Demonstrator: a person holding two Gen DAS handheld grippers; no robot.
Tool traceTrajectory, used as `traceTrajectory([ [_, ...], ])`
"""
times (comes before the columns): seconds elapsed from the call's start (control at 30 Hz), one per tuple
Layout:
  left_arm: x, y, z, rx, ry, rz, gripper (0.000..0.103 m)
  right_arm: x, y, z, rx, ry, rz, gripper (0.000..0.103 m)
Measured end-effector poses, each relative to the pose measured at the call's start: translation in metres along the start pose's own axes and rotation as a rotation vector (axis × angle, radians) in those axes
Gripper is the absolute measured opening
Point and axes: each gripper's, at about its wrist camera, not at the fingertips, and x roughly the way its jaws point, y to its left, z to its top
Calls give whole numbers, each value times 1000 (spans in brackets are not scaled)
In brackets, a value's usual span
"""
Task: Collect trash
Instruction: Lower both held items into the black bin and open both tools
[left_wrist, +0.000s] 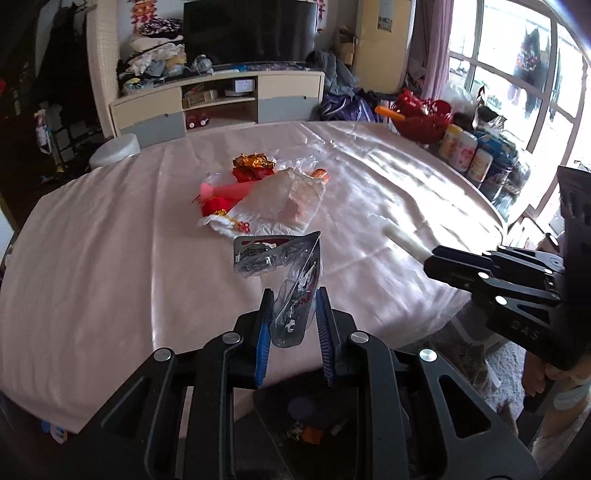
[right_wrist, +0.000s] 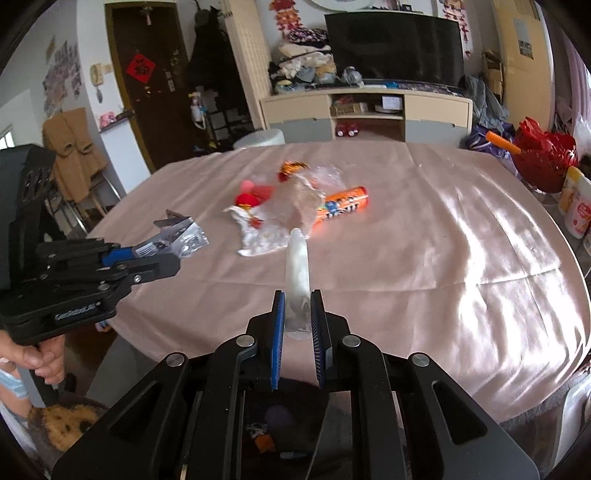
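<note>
My left gripper (left_wrist: 293, 295) is shut on a crumpled silver and clear plastic wrapper (left_wrist: 284, 273), held above the near edge of the pink-clothed table (left_wrist: 110, 258). It shows at the left of the right wrist view (right_wrist: 166, 254) with the wrapper (right_wrist: 181, 236). My right gripper (right_wrist: 298, 295) is shut on a white tube-shaped piece of trash (right_wrist: 298, 273); it shows in the left wrist view (left_wrist: 430, 260) with the tube (left_wrist: 402, 238). A pile of trash lies mid-table: clear plastic bag (left_wrist: 284, 199), red items (left_wrist: 218, 203), gold foil (left_wrist: 253, 160), orange candy tube (right_wrist: 343, 205).
A red basket (left_wrist: 424, 118) and several containers (left_wrist: 465, 151) stand at the table's right edge. A TV cabinet (left_wrist: 221, 99) is beyond the table. A white stool (left_wrist: 114, 149) stands at the far left. A dark bin with trash lies below my grippers (right_wrist: 273, 424).
</note>
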Motion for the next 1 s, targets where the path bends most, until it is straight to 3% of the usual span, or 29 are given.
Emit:
traceTrajectory([
  [0.17,-30,-8,-27,-20,-20,-7,22,-20,7,-14,3,0,26,15],
  [0.33,-34,-13,-67,-79,23,-66,22,-23,11,-42,20,41,29,15],
  [0.5,-15,-14,-108,-173,100,-121,22,-9,9,-76,79,120,43,15],
  [0.67,7,-20,-131,-199,176,-122,22,13,10,-105,149,203,39,15],
  [1.0,36,-17,-154,-191,303,-101,22,39,20,-119,155,278,12,15],
])
